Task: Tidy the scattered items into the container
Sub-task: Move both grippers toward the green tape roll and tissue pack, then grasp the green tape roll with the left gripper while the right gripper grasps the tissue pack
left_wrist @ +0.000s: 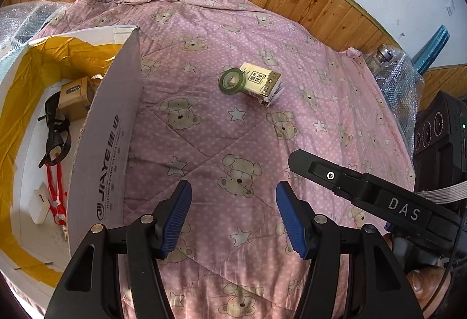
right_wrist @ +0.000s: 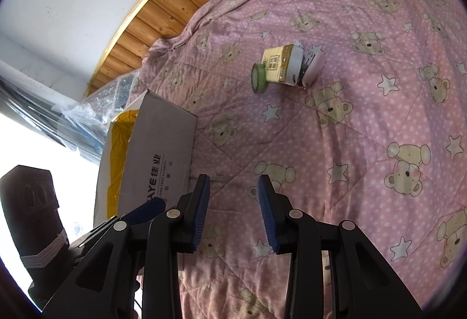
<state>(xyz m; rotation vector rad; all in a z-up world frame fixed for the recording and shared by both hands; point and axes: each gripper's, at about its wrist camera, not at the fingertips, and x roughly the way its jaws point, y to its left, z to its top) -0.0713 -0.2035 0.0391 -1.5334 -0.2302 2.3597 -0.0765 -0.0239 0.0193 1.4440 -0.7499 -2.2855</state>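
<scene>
My left tongs (left_wrist: 233, 219) and right tongs (right_wrist: 233, 211) both spread, empty, above the pink quilt (left_wrist: 221, 143). Green tape roll (left_wrist: 231, 81) touches a yellow packet (left_wrist: 260, 81), far centre; behind it possibly a stapler (right_wrist: 310, 69). Cardboard box (left_wrist: 111, 149) at left.
</scene>
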